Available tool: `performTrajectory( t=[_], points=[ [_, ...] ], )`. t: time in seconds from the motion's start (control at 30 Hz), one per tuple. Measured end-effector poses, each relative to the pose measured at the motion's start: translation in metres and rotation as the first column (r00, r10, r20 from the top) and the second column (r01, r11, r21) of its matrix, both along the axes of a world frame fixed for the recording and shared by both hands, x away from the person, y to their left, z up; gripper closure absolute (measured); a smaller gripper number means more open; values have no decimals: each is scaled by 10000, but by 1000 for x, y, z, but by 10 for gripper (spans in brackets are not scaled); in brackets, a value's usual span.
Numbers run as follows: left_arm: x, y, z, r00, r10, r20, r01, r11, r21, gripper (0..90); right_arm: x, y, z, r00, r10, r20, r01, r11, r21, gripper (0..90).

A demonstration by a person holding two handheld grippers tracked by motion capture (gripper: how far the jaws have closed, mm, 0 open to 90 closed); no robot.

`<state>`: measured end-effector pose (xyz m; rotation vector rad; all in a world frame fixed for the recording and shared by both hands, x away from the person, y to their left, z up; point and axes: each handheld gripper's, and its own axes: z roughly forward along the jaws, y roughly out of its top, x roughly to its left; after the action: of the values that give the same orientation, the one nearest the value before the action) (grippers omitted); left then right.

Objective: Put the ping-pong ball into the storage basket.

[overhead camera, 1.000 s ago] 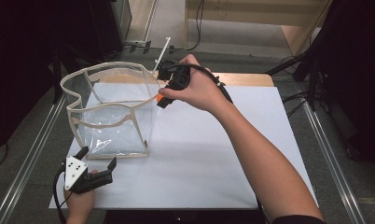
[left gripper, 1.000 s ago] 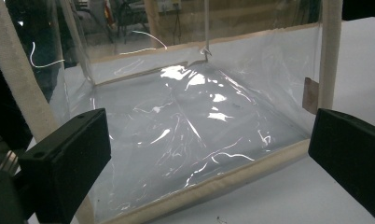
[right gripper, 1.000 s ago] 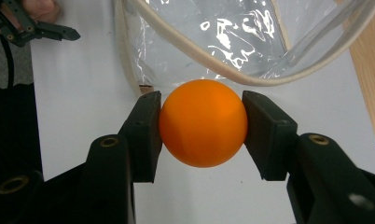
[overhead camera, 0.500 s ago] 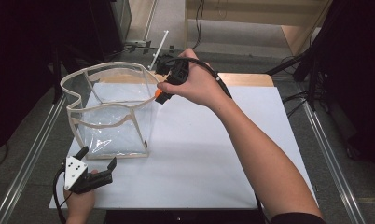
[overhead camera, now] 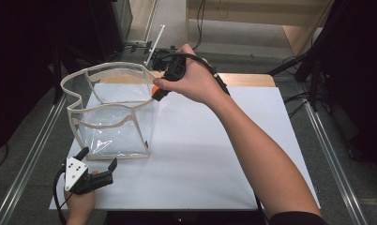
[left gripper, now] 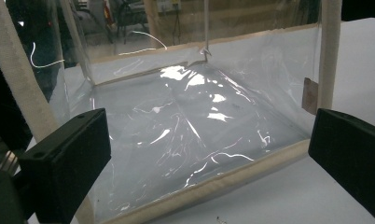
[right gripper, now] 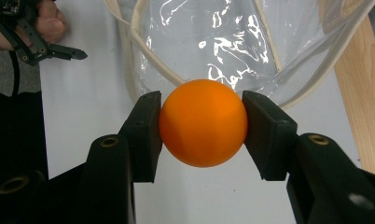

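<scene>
Table [overhead camera: 252, 154]: white sheet over a wooden top, fills the middle of the high view; a strip of bare wood shows along its far edge, upper centre.

Clear bag [overhead camera: 112, 117]: transparent plastic with cream fabric trim, standing open on the left half of the table, mouth upward, rim wavy. In the left gripper view it takes up most of the frame [left gripper: 190, 135], creased floor catching the light, cream bottom seam running from lower left to right. In the right gripper view its open rim and glossy inside sit in the upper centre [right gripper: 223, 42].

Right arm: enters the high view from the lower right, forearm slanting up to upper centre. Right gripper [overhead camera: 156, 92] sits at the bag's far right top corner, just at the rim.

Left gripper [overhead camera: 98, 160]: lower left of the high view, low at the table's near edge, just in front of the bag's near wall. Jaws spread wide apart, nothing between them; in its own view they stand at the far left and far right of the frame with the bag beyond. Also seen upper left in the right gripper view [right gripper: 59, 50].

Orange ball [right gripper: 203, 122]: centre of the right gripper view, clamped between the two black jaws, pads pressed on both sides. In the high view a small orange spot [overhead camera: 154, 88] at the bag's rim, upper centre.
</scene>
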<state>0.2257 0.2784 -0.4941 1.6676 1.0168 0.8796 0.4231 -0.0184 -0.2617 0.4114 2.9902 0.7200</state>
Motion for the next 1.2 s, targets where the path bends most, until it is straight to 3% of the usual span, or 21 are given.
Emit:
performTrajectory(
  t=[0.63,1.2],
  points=[
    [0,0,0,10000,-9,-3,9,10000,-29,0,8,22,4,10000,91,-1,-91,10000,-22,482],
    [0,0,0,10000,-18,-1,18,10000,-52,0,18,35,-6,9999,-75,-76,73,9997,-240,481]
  ],
)
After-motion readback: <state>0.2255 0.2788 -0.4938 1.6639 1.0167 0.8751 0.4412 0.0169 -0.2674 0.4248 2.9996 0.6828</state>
